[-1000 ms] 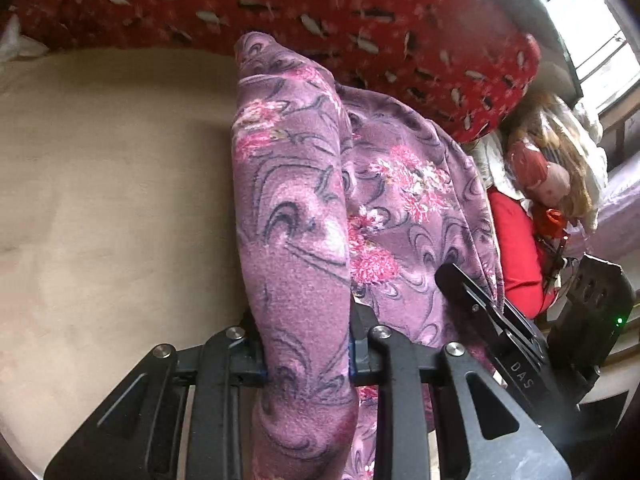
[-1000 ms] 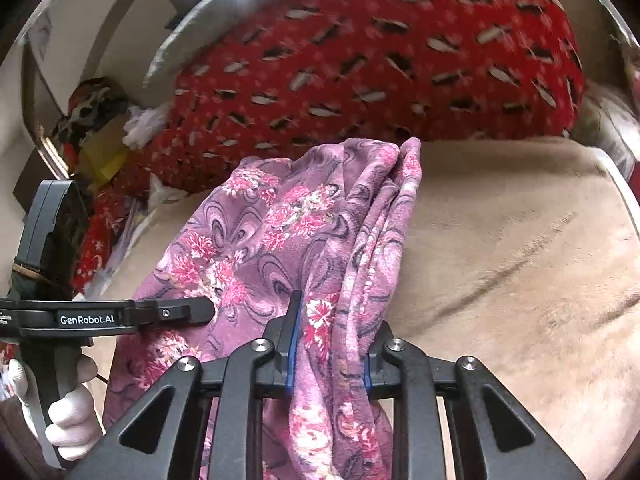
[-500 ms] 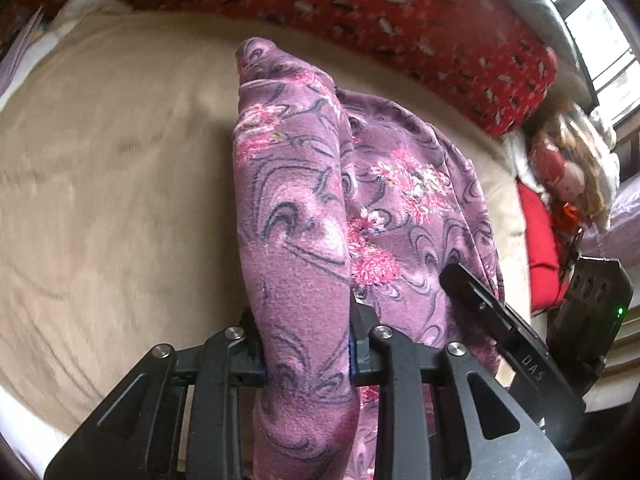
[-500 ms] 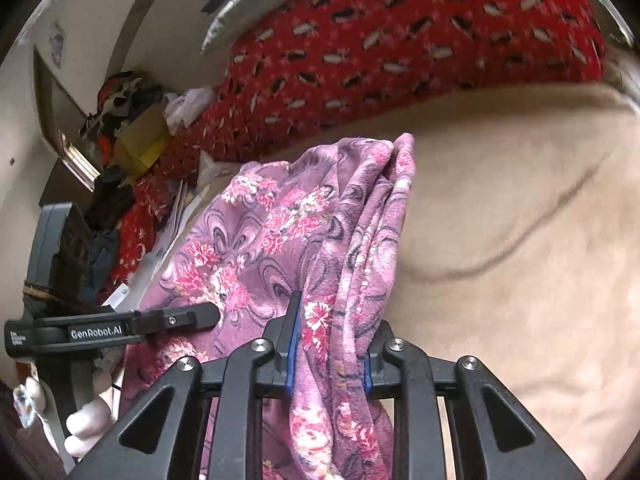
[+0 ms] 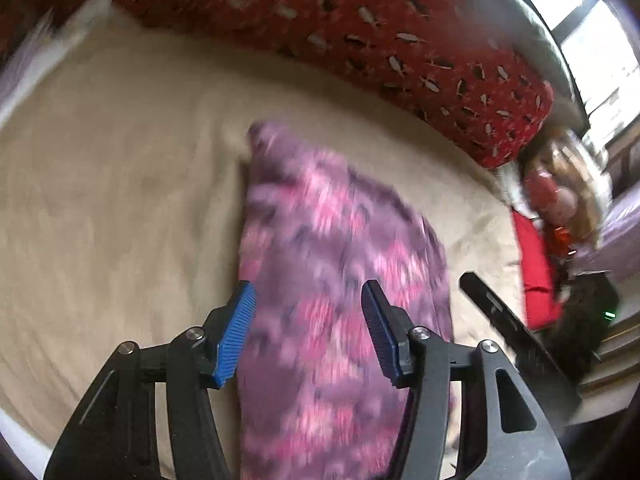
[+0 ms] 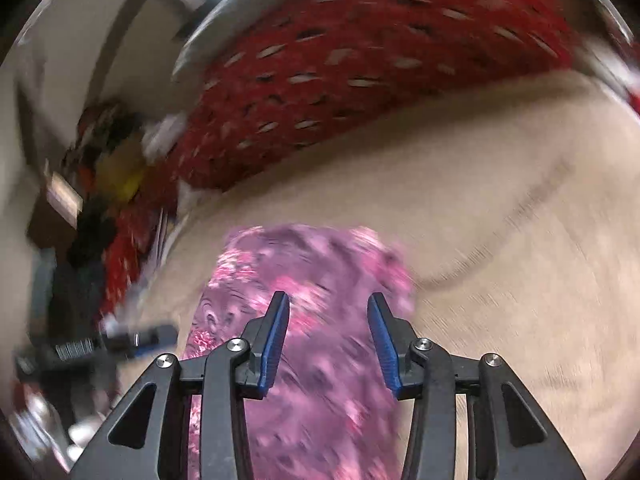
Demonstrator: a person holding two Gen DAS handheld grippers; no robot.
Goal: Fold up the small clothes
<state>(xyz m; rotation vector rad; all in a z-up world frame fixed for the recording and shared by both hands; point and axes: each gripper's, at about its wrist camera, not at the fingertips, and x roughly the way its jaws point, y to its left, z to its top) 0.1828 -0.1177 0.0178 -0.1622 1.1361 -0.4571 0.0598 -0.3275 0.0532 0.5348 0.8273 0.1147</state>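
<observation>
Beige bed [image 5: 120,184] below the red bolster [image 5: 400,40]: your left tool [image 5: 308,328] and right tool [image 6: 329,334], jaws opening clear of the purple floral garment [image 5: 340,280], may let its fold slump crooked.

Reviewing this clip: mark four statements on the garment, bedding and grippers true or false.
1. The purple floral garment lies on a beige blanket. True.
2. The left gripper pinches the garment. False: its jaws are opening, pads clear of the cloth between them.
3. A red patterned bolster lies beyond the garment. True.
4. The right gripper holds a folded sock. False: its jaws are opening, with only the garment between them.
</observation>
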